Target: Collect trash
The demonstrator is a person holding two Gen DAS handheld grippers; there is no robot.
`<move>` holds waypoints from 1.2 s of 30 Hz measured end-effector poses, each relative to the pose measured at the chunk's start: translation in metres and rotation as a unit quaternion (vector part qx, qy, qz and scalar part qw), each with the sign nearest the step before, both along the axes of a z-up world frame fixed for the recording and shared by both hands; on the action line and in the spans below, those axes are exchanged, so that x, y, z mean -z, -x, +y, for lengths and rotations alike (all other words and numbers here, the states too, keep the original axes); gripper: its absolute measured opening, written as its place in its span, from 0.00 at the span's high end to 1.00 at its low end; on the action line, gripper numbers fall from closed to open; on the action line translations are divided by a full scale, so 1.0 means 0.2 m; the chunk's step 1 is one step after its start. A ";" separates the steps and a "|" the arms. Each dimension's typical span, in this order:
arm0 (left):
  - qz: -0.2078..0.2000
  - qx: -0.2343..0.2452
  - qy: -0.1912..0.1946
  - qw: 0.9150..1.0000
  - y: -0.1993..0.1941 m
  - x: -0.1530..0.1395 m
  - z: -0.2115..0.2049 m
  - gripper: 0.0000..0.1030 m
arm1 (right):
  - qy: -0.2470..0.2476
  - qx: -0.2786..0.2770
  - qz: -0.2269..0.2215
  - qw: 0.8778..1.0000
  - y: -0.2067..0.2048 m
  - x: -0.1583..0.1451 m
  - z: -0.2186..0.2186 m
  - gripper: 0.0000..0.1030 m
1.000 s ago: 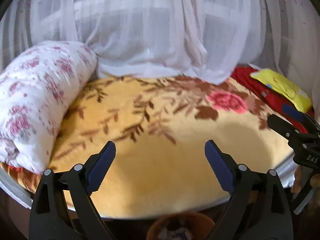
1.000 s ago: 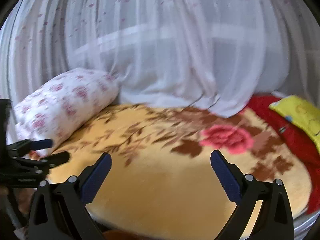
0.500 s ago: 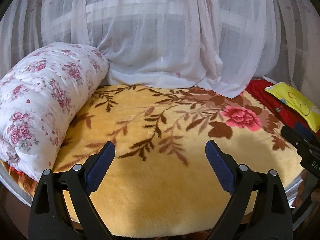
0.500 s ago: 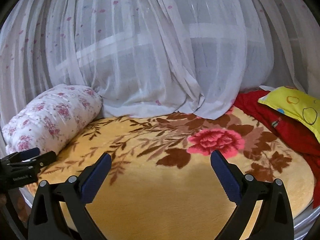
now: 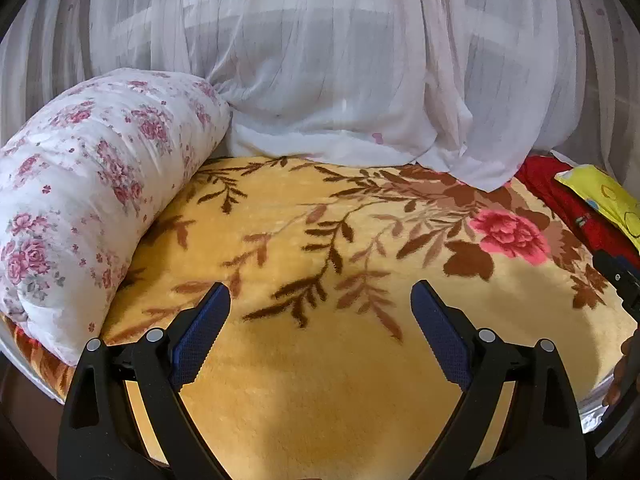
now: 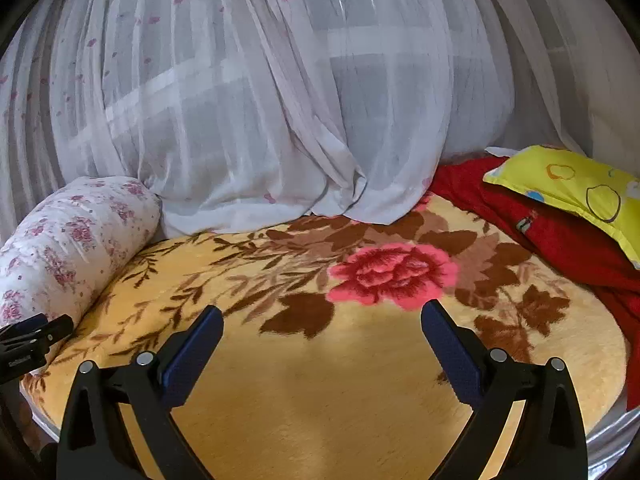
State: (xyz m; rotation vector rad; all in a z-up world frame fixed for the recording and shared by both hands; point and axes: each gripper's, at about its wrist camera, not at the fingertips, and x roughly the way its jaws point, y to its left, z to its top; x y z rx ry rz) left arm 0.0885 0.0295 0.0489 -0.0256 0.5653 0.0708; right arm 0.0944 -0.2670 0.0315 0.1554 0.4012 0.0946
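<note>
**Both grippers held apart above a flowered bed**

Above the near edge of the bed, the left gripper (image 5: 320,316) hangs with its two blue-padded fingers spread wide and nothing between them. The right gripper (image 6: 322,338) stands the same way, its fingers wide apart and bare. Each shows at the edge of the other's view: the right gripper (image 5: 618,280) at the far right of the left wrist view, the left gripper (image 6: 28,338) at the far left of the right wrist view.

Under both lies a plush yellow blanket with brown leaves and a pink rose (image 5: 320,380), spread over the bed. On the left, a rolled white quilt with small pink flowers (image 5: 92,184) rests on the blanket, reaching from the near left edge toward the far side. At the far side, a sheer white net curtain with small pink dots (image 6: 248,92) hangs down, its gathered folds touching the blanket. On the right, a red cloth (image 6: 560,232) lies bunched beside the blanket, and a yellow pillow with ring patterns (image 6: 576,188) lies on top of it.

No piece of trash can be made out on the bed in either view, so where it lies cannot be told.
</note>
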 end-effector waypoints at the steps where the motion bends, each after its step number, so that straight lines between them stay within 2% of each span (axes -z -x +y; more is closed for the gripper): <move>1: 0.001 -0.001 -0.001 1.000 -0.01 0.01 0.00 0.13 | 0.001 0.002 0.002 1.000 -0.01 0.01 0.00 0.05; 17: 0.013 -0.016 -0.002 1.000 -0.18 0.08 0.10 0.12 | 0.023 0.007 -0.001 1.000 -0.15 0.04 0.05 0.05; 36: 0.006 -0.045 -0.004 0.999 -0.34 0.11 0.20 0.12 | 0.043 0.006 -0.028 0.999 -0.31 -0.02 0.15 0.05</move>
